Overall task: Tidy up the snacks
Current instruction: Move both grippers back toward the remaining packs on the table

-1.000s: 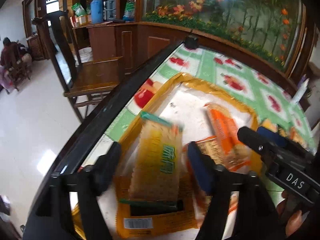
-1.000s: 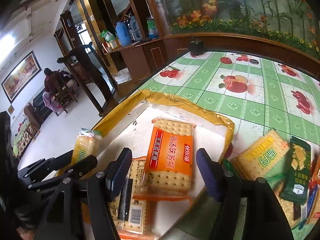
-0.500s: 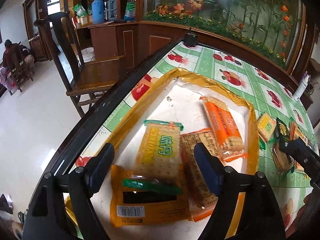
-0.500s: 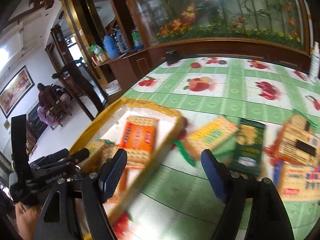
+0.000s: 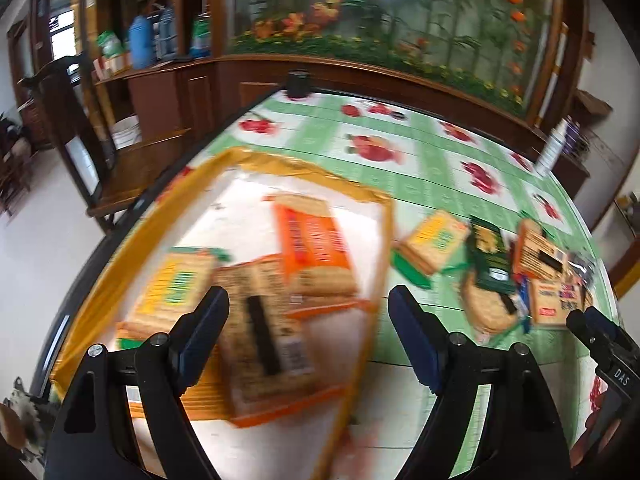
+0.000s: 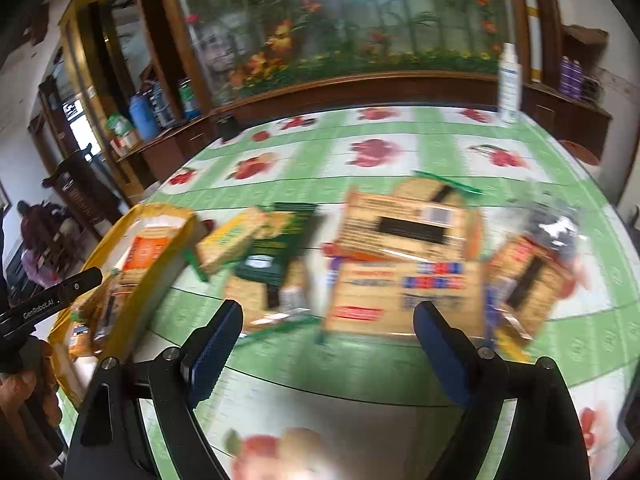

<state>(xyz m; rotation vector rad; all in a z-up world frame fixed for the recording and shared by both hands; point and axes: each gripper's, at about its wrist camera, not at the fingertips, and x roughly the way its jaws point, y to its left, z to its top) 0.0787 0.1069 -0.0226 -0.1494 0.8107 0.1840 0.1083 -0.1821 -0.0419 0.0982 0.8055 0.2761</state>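
Motion blur smears both views, so the print on most wrappers cannot be read, and the near corner of the tray (image 5: 192,192) is cut off behind the left gripper (image 5: 308,336). The tray is the landmark: a shallow rectangular box with a white floor and a glossy yellow taped rim, sitting at the table's left edge on a smooth green-and-white checked tablecloth (image 5: 432,160) printed with red fruit.

Inside the tray lie flat, crinkly plastic-wrapped cracker packs: an orange pack (image 5: 316,248) toward its far side, a yellow pack with green lettering (image 5: 176,284) by its left wall, and a tan pack with a black stripe (image 5: 264,328) overlapping them near its front. How many lie beneath is hard to tell.

Just outside the tray's right wall lies another yellow cracker pack (image 6: 230,240), and beside that a dark green packet (image 6: 276,248). Farther from the tray is a loose heap of tan and orange packs (image 6: 404,272), stacked and tilted, edges blurred together.

The left gripper hangs above the tray's front, its blue-padded jaws spread wide and holding nothing. The right gripper (image 6: 328,344) hovers over the heap outside the tray, jaws equally wide apart and empty.
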